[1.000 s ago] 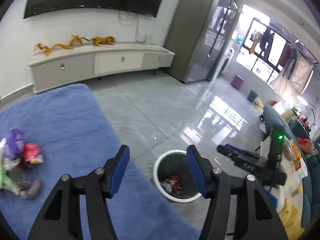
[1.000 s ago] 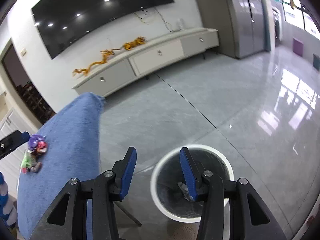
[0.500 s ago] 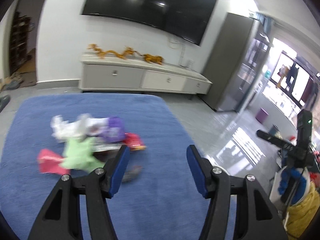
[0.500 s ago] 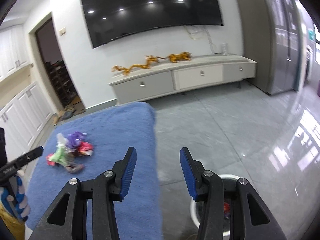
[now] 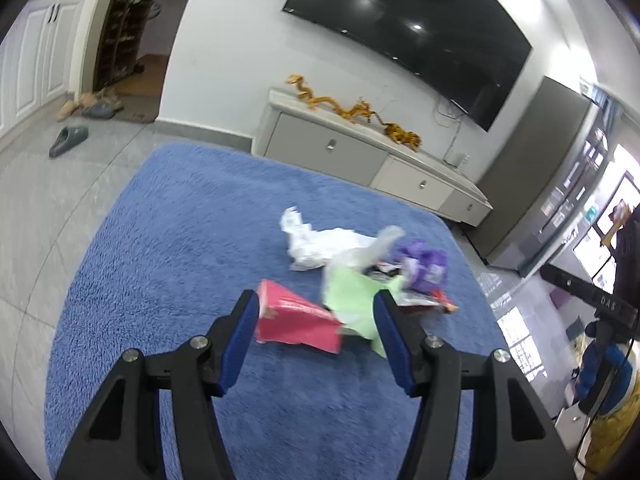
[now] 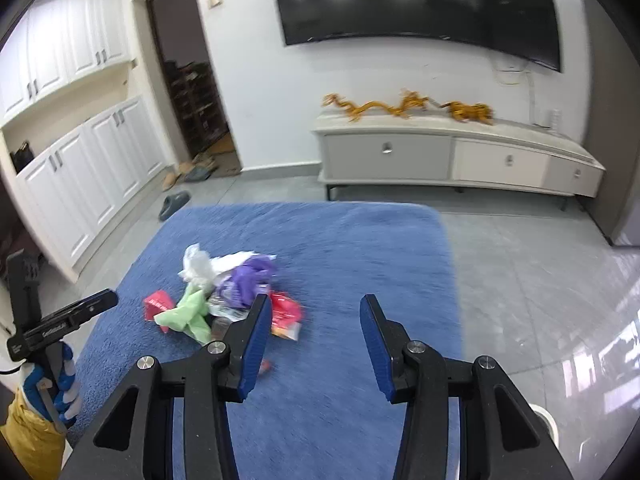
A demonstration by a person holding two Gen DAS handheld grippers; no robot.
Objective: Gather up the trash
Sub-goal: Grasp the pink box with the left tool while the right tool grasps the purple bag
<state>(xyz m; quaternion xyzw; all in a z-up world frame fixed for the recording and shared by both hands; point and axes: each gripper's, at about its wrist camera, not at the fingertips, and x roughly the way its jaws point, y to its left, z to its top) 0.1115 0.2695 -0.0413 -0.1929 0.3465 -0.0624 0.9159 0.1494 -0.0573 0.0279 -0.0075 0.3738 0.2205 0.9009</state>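
A: Left gripper [image 5: 316, 320] and right gripper [image 6: 310, 330]: jaws apart, nothing between the pads.

B: Trash location?

A: Trash pile [image 6: 224, 296] lies on the blue rug [image 6: 340, 240], just beyond the left fingertips, far-left of the right ones. TV cabinet [image 6: 452, 156] stands farthest.

Only thing I can half read is "BEN…" in white on the red wrapper [image 6: 159, 305]; the rest's too blurry.
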